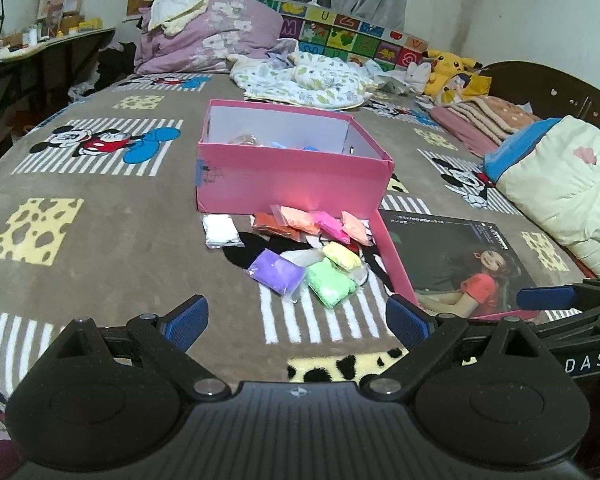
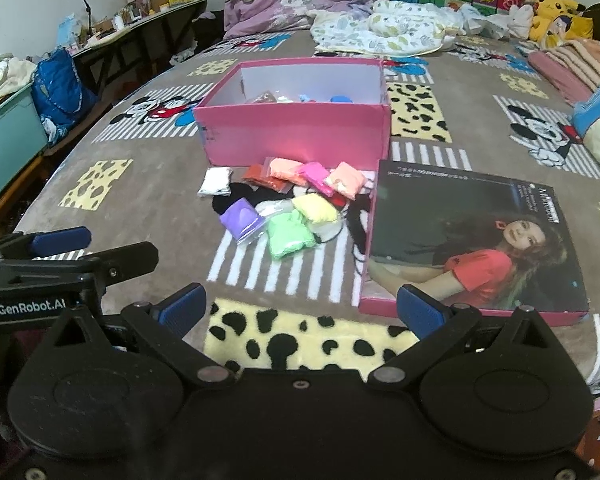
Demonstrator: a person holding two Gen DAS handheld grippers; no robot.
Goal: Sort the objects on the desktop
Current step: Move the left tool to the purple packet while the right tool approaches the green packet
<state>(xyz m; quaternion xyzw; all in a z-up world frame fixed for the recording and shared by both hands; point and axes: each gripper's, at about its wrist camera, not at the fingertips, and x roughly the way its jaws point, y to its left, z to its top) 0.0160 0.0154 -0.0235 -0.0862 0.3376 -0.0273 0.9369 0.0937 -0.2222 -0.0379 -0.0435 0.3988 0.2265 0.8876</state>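
Observation:
A pink open box (image 1: pixel 292 178) (image 2: pixel 296 132) stands on the bed blanket with a few items inside. In front of it lie several small clay bags: white (image 1: pixel 220 231), orange (image 1: pixel 274 224), pink (image 1: pixel 332 226), purple (image 1: pixel 276 272) (image 2: pixel 242 216), green (image 1: pixel 330 282) (image 2: pixel 290 236), yellow (image 1: pixel 342 255). The box lid (image 1: pixel 456 264) (image 2: pixel 476 240), printed with a woman's photo, lies to the right of the bags. My left gripper (image 1: pixel 298 322) is open and empty, short of the bags. My right gripper (image 2: pixel 300 314) is open and empty, near the lid's front edge.
Pillows and folded quilts (image 1: pixel 560 188) lie at the right. A purple duvet (image 1: pixel 208 32) and yellow plush toys (image 1: pixel 454 72) sit at the head of the bed. A cluttered desk (image 2: pixel 140 20) and a teal bin (image 2: pixel 4 140) stand off the bed's left side.

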